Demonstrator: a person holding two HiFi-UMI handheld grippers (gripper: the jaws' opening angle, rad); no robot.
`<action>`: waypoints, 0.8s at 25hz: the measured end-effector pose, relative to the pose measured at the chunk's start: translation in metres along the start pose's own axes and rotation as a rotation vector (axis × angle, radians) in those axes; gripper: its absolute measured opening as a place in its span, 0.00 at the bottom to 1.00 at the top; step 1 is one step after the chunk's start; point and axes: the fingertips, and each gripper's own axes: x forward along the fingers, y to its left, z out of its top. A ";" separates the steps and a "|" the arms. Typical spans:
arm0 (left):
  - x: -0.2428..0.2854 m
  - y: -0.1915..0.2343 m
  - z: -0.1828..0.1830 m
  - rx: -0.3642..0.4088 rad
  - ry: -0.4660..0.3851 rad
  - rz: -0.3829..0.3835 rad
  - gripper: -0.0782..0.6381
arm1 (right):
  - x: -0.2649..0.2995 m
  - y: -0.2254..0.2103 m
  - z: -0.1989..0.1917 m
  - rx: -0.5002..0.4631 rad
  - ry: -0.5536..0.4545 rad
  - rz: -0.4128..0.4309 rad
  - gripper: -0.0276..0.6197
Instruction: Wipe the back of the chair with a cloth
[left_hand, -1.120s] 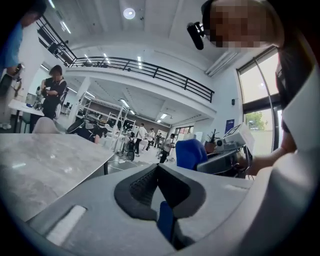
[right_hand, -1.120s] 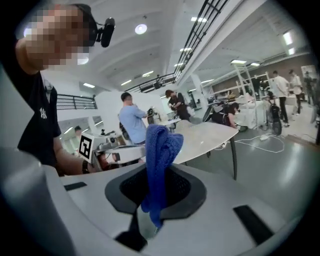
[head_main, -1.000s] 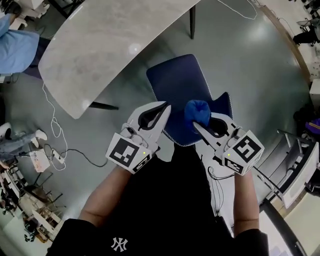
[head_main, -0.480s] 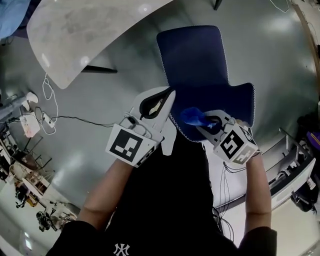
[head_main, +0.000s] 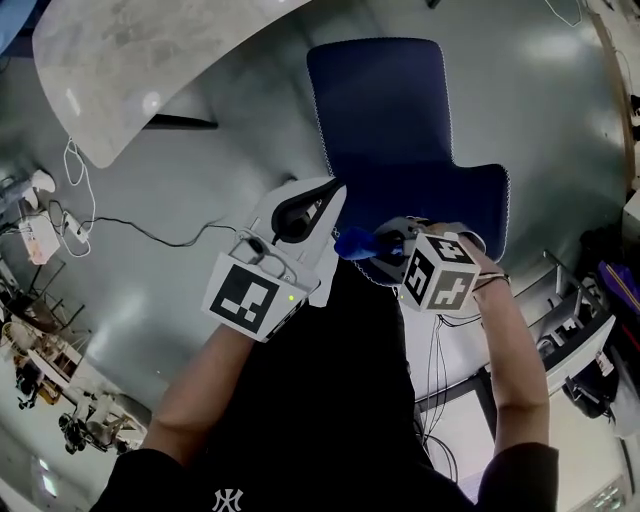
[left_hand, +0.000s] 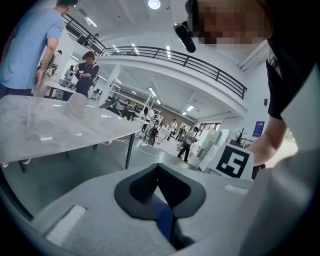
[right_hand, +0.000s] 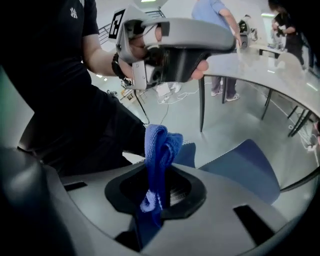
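The blue chair (head_main: 385, 105) stands below me, its seat toward the table and its back (head_main: 450, 205) nearest me. My right gripper (head_main: 378, 243) lies sideways at the chair back's top edge, pointing left, and is shut on a bunched blue cloth (head_main: 355, 243). The right gripper view has the cloth (right_hand: 160, 147) sticking up from between the jaws, with the chair (right_hand: 245, 167) behind. My left gripper (head_main: 335, 190) hovers just left of the cloth, beside the chair back's left corner. Its jaws meet at the tip with nothing held (left_hand: 159, 171).
A pale marble table (head_main: 120, 60) stands beyond the chair on dark legs. Cables (head_main: 120, 232) trail over the grey floor at the left. Racks and equipment (head_main: 585, 340) crowd the right side. People (left_hand: 30, 47) stand by the table.
The right gripper has swung left with the cloth along the chair back's top edge and now points at the left gripper. The left gripper barely moved.
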 end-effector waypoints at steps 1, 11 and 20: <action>0.001 0.003 -0.002 0.000 0.004 0.001 0.12 | 0.003 0.002 -0.003 0.000 0.019 0.030 0.15; 0.028 -0.012 -0.018 -0.028 0.020 -0.021 0.12 | -0.019 0.013 -0.043 0.096 0.042 0.122 0.15; 0.053 -0.029 -0.022 -0.017 0.045 -0.044 0.12 | -0.050 0.013 -0.083 0.068 0.084 0.101 0.15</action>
